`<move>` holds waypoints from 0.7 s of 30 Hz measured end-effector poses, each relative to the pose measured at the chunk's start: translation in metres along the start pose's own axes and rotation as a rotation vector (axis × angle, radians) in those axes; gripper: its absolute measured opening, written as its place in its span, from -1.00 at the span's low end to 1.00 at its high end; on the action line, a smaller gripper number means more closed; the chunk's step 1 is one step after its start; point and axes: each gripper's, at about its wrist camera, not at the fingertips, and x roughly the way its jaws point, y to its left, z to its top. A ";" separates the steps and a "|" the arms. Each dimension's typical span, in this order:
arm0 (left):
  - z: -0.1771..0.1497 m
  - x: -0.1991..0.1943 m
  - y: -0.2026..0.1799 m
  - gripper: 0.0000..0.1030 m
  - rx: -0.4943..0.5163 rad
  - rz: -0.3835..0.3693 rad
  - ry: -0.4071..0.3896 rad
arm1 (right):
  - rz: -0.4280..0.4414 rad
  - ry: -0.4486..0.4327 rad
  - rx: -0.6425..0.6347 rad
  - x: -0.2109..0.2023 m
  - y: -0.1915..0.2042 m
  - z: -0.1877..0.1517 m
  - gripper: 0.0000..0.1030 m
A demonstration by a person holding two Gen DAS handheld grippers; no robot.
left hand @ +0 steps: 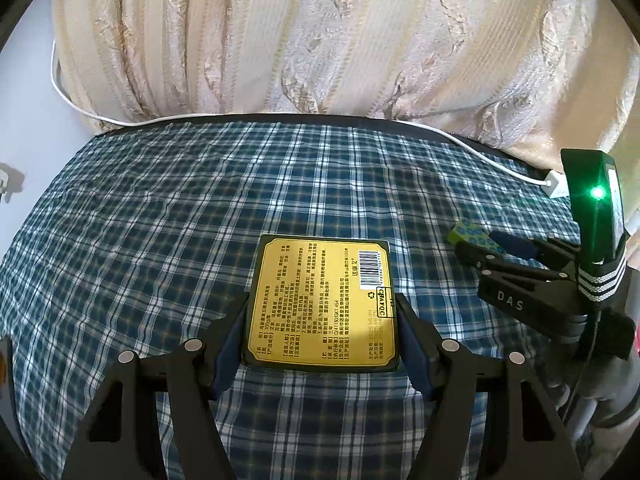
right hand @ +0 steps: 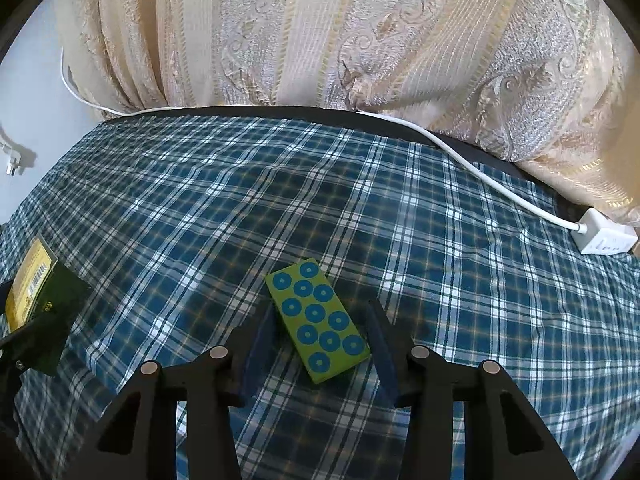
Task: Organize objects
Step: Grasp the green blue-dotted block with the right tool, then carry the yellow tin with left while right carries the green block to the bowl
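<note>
A flat dark-green box with a yellow printed label (left hand: pixel 323 305) sits between the fingers of my left gripper (left hand: pixel 323 320), which is shut on its two sides just above the plaid cloth. It shows at the left edge of the right wrist view (right hand: pixel 30 284). A green block with blue rings (right hand: pixel 318 320) lies on the cloth between the fingers of my right gripper (right hand: pixel 320 328). The jaws stand open, with gaps on both sides of the block. The right gripper and block also show in the left wrist view (left hand: pixel 476 240).
A blue-and-white plaid cloth (right hand: pixel 360 200) covers the table. A cream patterned curtain (right hand: pixel 320 32) hangs behind it. A white cable (right hand: pixel 500 184) runs along the back edge to a white charger (right hand: pixel 604 236) at the right. A wall plug (right hand: pixel 12 164) sits at the left.
</note>
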 end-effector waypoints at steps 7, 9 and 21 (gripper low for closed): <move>-0.001 -0.003 -0.002 0.32 0.004 -0.005 -0.003 | -0.007 0.011 0.019 -0.007 0.005 -0.008 -0.40; -0.002 -0.005 -0.006 0.32 0.011 -0.008 -0.006 | -0.019 0.017 0.040 -0.011 0.005 -0.013 -0.40; -0.009 -0.006 -0.024 0.32 0.062 -0.033 -0.005 | -0.071 0.015 0.145 -0.044 -0.006 -0.046 -0.40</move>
